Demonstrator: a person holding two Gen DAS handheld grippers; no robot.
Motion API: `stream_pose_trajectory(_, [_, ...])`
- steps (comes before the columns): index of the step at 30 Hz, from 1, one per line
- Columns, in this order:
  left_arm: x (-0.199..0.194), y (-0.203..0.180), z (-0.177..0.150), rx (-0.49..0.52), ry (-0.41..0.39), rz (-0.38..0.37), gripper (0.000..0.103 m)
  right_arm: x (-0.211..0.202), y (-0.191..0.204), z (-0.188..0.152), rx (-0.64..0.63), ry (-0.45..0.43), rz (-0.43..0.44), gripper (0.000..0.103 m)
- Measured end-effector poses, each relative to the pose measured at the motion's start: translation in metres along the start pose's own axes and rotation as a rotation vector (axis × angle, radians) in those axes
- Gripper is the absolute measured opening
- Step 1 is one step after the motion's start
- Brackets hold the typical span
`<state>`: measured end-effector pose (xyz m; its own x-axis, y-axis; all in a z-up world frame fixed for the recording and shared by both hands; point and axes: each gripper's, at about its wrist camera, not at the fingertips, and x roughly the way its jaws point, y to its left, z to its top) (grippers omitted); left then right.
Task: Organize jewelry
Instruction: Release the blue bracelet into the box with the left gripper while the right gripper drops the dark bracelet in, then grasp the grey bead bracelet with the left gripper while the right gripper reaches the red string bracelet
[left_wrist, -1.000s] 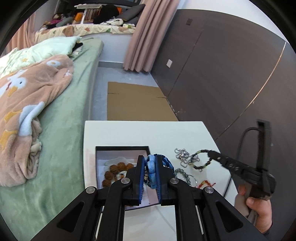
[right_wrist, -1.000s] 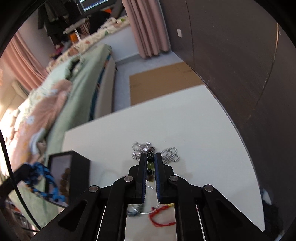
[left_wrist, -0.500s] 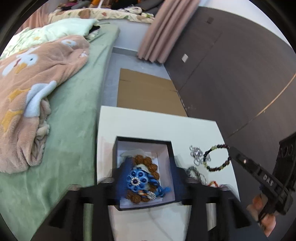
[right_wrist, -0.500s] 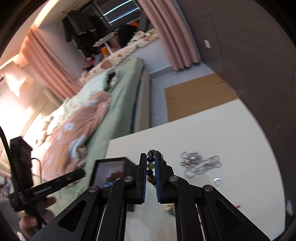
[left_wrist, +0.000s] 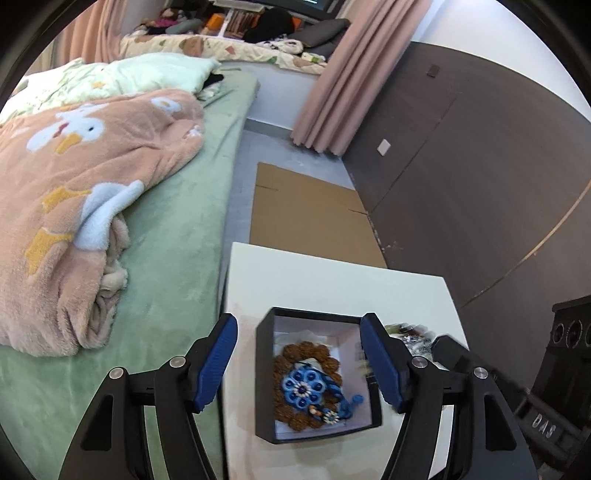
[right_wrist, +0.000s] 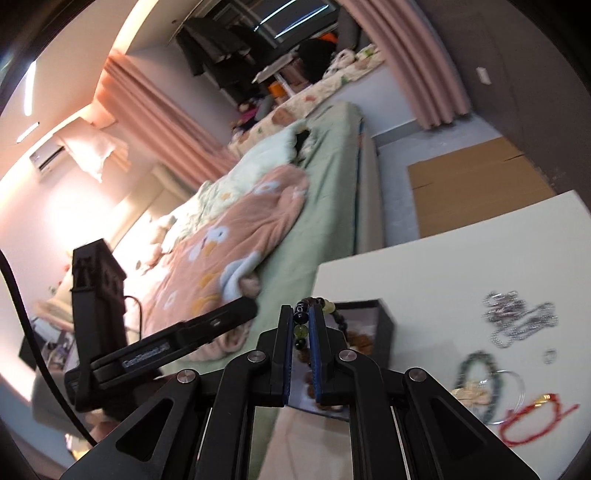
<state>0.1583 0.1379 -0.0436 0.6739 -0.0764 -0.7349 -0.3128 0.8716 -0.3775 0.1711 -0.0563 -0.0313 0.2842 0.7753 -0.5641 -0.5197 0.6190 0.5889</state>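
Note:
A black jewelry box (left_wrist: 266, 369) with a white lining stands on the white table (left_wrist: 332, 280). A brown bead bracelet (left_wrist: 306, 349) and a blue flower bracelet (left_wrist: 304, 387) lie inside it. My left gripper (left_wrist: 299, 363) is open and empty, its fingers spread on either side of the box. My right gripper (right_wrist: 301, 325) is shut on a dark and green bead bracelet (right_wrist: 300, 330), held above the box (right_wrist: 384, 325). The left gripper's body (right_wrist: 166, 347) shows in the right wrist view.
Silver chains (right_wrist: 517, 317), a small ring (right_wrist: 549, 355), a green bead bracelet (right_wrist: 474, 373), a clear bangle (right_wrist: 517, 387) and a red cord (right_wrist: 532, 421) lie on the table (right_wrist: 461, 258). A bed with a pink blanket (left_wrist: 74, 184) borders the left. Cardboard (left_wrist: 306, 218) lies on the floor.
My left gripper opened and dropped the blue bracelet into the box. My right gripper lifted the bead bracelet off the table and carried it left over the box.

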Motion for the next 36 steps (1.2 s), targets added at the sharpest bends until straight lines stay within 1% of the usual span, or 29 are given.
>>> stream_pose_trajectory(1, [0.001, 0.003, 0.001, -0.011, 0.0, -0.001, 0.07, 0.004, 0.001, 0.0, -0.003, 0.017, -0.018, 0.02])
stream_pose_trajectory(2, [0.002, 0.005, 0.001, -0.015, 0.0, -0.006, 0.07, 0.009, 0.0, -0.001, -0.005, 0.035, -0.044, 0.043])
stream_pose_trajectory(3, [0.002, 0.005, 0.001, -0.018, -0.002, -0.01, 0.07, 0.01, -0.002, -0.002, -0.003, 0.029, -0.067, 0.061])
stream_pose_trajectory(4, [0.001, 0.005, 0.001, -0.017, -0.007, -0.01, 0.07, 0.005, -0.005, -0.003, 0.0, 0.006, -0.091, 0.064])
stream_pose_trajectory(6, [0.0, 0.002, 0.001, -0.013, -0.02, -0.006, 0.07, -0.002, -0.011, 0.0, 0.008, -0.006, -0.111, 0.065])
stream_pose_trajectory(8, [-0.001, -0.002, 0.001, -0.012, -0.027, -0.007, 0.07, -0.011, -0.021, 0.004, 0.037, -0.016, -0.107, 0.065])
stream_pose_trajectory(10, [0.001, -0.008, 0.0, -0.005, -0.029, -0.017, 0.07, -0.021, -0.03, 0.005, 0.059, -0.027, -0.124, 0.066])
stream_pose_trajectory(18, [0.01, -0.046, -0.012, 0.072, 0.002, -0.062, 0.07, -0.057, -0.064, 0.009, 0.122, -0.06, -0.196, 0.066])
stream_pose_trajectory(24, [0.018, -0.073, -0.023, 0.135, 0.02, -0.081, 0.07, -0.077, -0.092, 0.008, 0.176, -0.046, -0.259, 0.066])
stream_pose_trajectory(28, [0.025, -0.094, -0.032, 0.186, 0.038, -0.096, 0.07, -0.087, -0.109, 0.004, 0.216, -0.021, -0.288, 0.066])
stream_pose_trajectory(30, [0.028, -0.104, -0.037, 0.216, 0.052, -0.098, 0.064, -0.09, -0.115, 0.003, 0.226, -0.012, -0.303, 0.066])
stream_pose_trajectory(32, [0.036, -0.114, -0.043, 0.241, 0.077, -0.102, 0.053, -0.094, -0.12, 0.002, 0.233, -0.007, -0.314, 0.066])
stream_pose_trajectory(33, [0.039, -0.117, -0.045, 0.249, 0.089, -0.103, 0.05, -0.095, -0.121, 0.001, 0.237, -0.006, -0.317, 0.066])
stream_pose_trajectory(35, [0.047, -0.123, -0.05, 0.268, 0.114, -0.096, 0.041, -0.099, -0.127, 0.0, 0.247, 0.002, -0.323, 0.066])
stream_pose_trajectory(36, [0.049, -0.125, -0.054, 0.275, 0.123, -0.092, 0.039, -0.1, -0.13, -0.001, 0.254, 0.009, -0.327, 0.066])
